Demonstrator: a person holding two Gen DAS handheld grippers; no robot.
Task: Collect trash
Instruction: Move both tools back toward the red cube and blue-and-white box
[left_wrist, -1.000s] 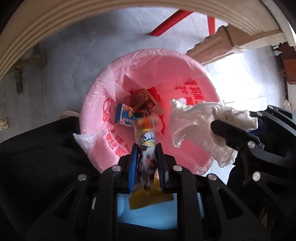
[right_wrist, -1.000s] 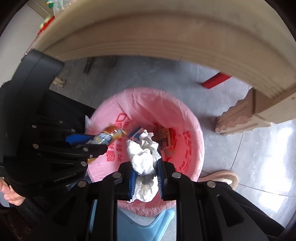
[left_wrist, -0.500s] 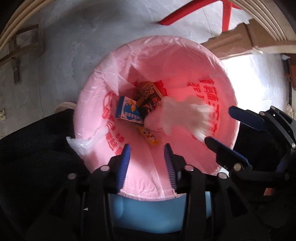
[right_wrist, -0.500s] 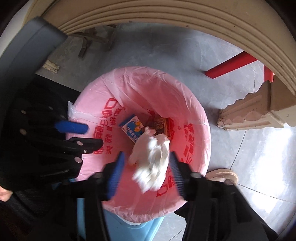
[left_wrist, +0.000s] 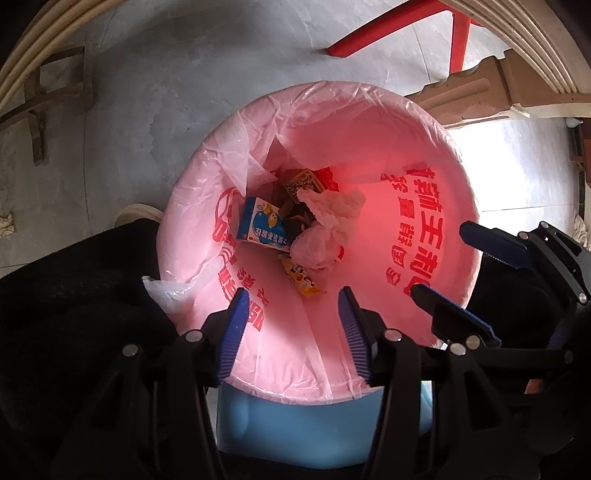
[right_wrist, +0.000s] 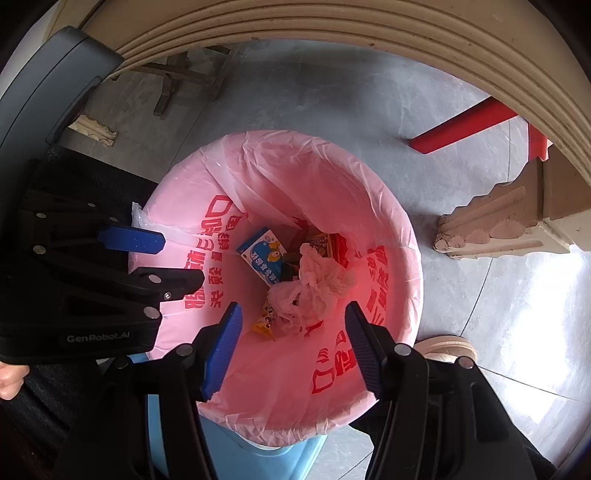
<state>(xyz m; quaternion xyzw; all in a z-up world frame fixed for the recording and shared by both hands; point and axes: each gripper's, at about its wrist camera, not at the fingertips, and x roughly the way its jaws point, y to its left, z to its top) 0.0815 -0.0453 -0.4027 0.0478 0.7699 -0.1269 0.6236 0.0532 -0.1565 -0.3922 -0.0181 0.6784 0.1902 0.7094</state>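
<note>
Trash sits at bottom of the bin (left_wrist: 258, 424), a light-blue tub w/ pink liner (left_wrist: 406, 155) stretched over its rim, red print on the plastic.

Left wrist view: left gripper (left_wrist: 291, 306) hangs over bin's near edge, fingers spread wide, nothing btwn them; right gripper (left_wrist: 443, 266) at the right edge, its blue-padded fingers also apart & empty; down in the liner: crumpled white tissue (left_wrist: 332, 210) on top, pale plastic wrap (left_wrist: 314, 243) just under it, blue-white carton (left_wrist: 262, 225) to its left & touching the pile, yellow snack wrapper (left_wrist: 301, 280) nearest the camera, brown printed box (left_wrist: 303, 184) at far side, partly under the tissue; red chair leg (left_wrist: 373, 37) on grey floor beyond the bin.

Right wrist view: right gripper (right_wrist: 295, 314) centred over the bin mouth, fingers wide apart, empty; left gripper (right_wrist: 166, 254) at left, fingers separated, holding nothing; same heap below: tissue (right_wrist: 321, 273), plastic wrap (right_wrist: 291, 302), carton (right_wrist: 262, 254), yellow wrapper (right_wrist: 266, 321), brown box (right_wrist: 321, 243) w/ red pack beside it; shoe (right_wrist: 447, 347) on floor just right of bin; table edge (right_wrist: 332, 22) curves across top.
</note>
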